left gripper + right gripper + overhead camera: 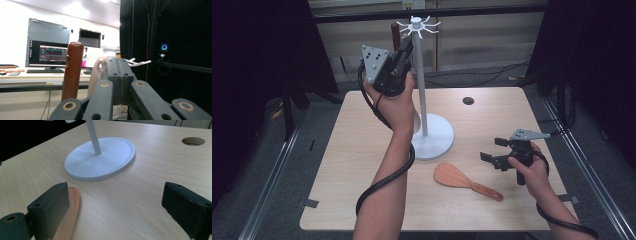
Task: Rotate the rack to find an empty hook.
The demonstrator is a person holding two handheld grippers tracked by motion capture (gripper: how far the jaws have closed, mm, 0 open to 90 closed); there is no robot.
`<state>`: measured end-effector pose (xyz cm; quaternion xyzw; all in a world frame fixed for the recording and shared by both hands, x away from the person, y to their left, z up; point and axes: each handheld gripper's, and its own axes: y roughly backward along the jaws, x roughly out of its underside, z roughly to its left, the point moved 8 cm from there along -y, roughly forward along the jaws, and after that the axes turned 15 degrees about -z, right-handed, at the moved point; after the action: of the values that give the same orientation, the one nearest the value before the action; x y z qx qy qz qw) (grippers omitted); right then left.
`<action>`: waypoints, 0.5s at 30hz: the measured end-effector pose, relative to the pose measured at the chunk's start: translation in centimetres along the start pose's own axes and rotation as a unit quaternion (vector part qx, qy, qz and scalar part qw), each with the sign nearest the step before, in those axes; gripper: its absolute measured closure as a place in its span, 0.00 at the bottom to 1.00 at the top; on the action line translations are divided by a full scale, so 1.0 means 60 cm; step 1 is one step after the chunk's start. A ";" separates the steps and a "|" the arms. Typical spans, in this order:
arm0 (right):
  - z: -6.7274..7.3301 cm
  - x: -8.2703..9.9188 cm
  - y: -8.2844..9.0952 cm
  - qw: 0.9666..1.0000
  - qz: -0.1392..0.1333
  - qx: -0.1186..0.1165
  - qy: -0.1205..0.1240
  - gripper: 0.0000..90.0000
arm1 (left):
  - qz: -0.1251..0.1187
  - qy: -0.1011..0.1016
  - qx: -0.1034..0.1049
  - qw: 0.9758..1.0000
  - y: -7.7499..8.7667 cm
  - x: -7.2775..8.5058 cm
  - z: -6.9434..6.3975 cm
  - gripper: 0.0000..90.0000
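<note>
Here, the left gripper (404, 50) is raised high above the table (362, 150), beside the upper part of the white stand's pole (422, 85) and just below the ring of hooks (417, 25) at its top. In the left gripper view its two black jaws meet flush along a straight seam, pressed together with no gap between them. A pale beige utensil handle (98, 72), pierced by a small hanging hole at its tip, rises just behind and to the left of the closed jaws; whether the pads pinch it cannot be told. A dark brown wooden handle (72, 70) stands upright farther left in that view, apart from the jaws, and it appears in the high view as a dark strip beside the hooks.

The right gripper (494, 150) rests low over the right part of the table, its jaws spread wide with nothing between them. In the right gripper view the bare tabletop lies between the two pads, and the stand's round white base (100, 157) sits ahead of them. An orange-brown rice paddle (467, 182) lies flat on the table, near the base; its blade edge passes just beside the left-hand pad in the right gripper view, without a visible touch.
</note>
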<state>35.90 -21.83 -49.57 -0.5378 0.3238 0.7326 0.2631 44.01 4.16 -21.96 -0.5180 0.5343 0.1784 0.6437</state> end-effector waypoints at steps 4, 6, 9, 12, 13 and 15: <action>0.000 0.000 0.000 1.000 0.000 -0.001 0.002 0.08 | 0.001 -0.001 0.001 1.000 0.004 0.001 -0.001 1.00; 0.000 0.000 0.000 1.000 0.000 -0.001 0.002 0.08 | 0.002 0.000 0.002 1.000 0.006 0.002 -0.003 1.00; 0.000 0.001 0.000 1.000 0.001 0.001 0.001 0.08 | 0.000 0.000 0.008 1.000 0.012 0.003 -0.007 0.99; -0.001 0.001 -0.001 1.000 0.001 -0.001 0.003 0.08 | 0.002 0.000 0.017 1.000 0.020 0.005 -0.012 0.98; -0.001 0.002 -0.001 1.000 0.001 -0.001 0.002 0.08 | 0.001 0.002 0.017 1.000 0.023 0.006 -0.012 0.97; 0.000 0.003 -0.001 1.000 0.003 0.000 0.003 0.08 | 0.004 -0.002 0.019 1.000 0.030 0.008 -0.012 0.96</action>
<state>35.90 -21.78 -49.76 -0.5394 0.3263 0.7314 0.2601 42.40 4.09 -23.16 -0.5037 0.5382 0.1716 0.6535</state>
